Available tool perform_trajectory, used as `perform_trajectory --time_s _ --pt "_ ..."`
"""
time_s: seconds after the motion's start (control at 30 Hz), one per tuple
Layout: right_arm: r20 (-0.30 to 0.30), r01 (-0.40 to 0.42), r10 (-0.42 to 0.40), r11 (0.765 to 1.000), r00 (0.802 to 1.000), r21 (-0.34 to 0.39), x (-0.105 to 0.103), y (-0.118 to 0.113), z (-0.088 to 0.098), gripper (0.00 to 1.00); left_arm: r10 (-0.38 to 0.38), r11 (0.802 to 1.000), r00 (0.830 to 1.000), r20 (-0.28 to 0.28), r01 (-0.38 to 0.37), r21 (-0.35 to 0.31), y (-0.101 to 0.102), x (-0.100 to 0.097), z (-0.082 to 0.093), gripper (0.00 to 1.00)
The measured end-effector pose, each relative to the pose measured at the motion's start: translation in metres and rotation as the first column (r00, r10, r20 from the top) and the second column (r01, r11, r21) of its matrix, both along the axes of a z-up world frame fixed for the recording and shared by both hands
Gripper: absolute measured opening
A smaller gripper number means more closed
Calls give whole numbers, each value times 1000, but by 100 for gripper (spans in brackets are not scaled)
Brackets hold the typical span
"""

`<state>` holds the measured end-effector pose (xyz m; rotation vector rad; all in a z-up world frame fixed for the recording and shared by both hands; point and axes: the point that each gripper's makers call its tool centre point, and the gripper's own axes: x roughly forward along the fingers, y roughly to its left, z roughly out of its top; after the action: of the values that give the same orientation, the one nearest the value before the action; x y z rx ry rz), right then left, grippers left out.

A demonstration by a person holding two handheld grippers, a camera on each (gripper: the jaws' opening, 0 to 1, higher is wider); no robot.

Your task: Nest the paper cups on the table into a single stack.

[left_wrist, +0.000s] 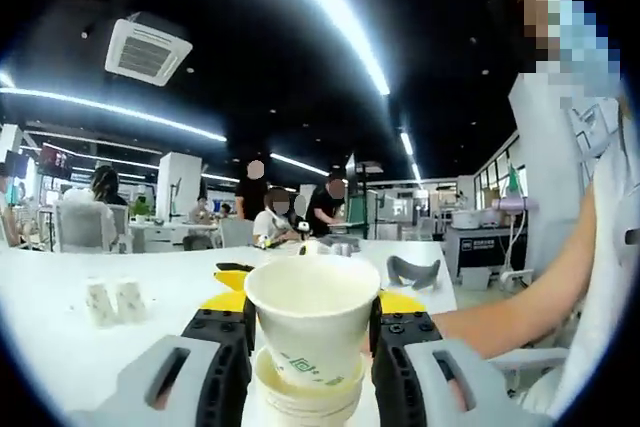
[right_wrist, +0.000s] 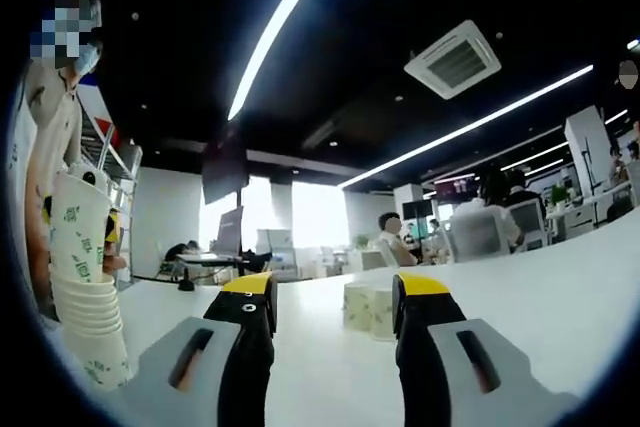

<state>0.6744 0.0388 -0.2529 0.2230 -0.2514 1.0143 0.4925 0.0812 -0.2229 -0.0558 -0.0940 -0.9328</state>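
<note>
Left gripper clamps top cup, partly seated in stack on table. Right gripper spread, holds nothing. Beyond stack, two loose cups upside down on table. Step: seating cup. Next, probably: release, fetch loose cups.

In the right gripper view, the gap between the fingers of the right gripper was free, and bare white bench lay in front of it. Two small paper cups stood close together on the bench ahead, just in line with this gap. At the far left a tall stack of cups rose from the bench and blocked that side, with a person just behind it.

In the left gripper view, a cup filled the space between the fingers of the left gripper. To the left the bench was open, except for two small cups. To the right a person's arm closed the way.
</note>
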Motion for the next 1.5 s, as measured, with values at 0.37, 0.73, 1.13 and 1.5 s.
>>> perform_trajectory --time_s 0.37,0.73,1.13,1.5 --pt "1 -2 2 1000 1000 0 -2 2 0 49 -7 1000 1000 7 7 28 -6 6 -7 81" --pt "-1 -2 2 1000 1000 -5 -1 1 -2 49 -4 1000 1000 19 3 8 -2 9 1 82" --pt "-13 -11 11 1000 1000 6 0 1 -2 49 74 993 997 34 -71 -91 41 56 25 83" --pt "-25 -28 28 1000 999 7 1 1 -4 52 316 946 945 81 -306 -109 118 161 23 79"
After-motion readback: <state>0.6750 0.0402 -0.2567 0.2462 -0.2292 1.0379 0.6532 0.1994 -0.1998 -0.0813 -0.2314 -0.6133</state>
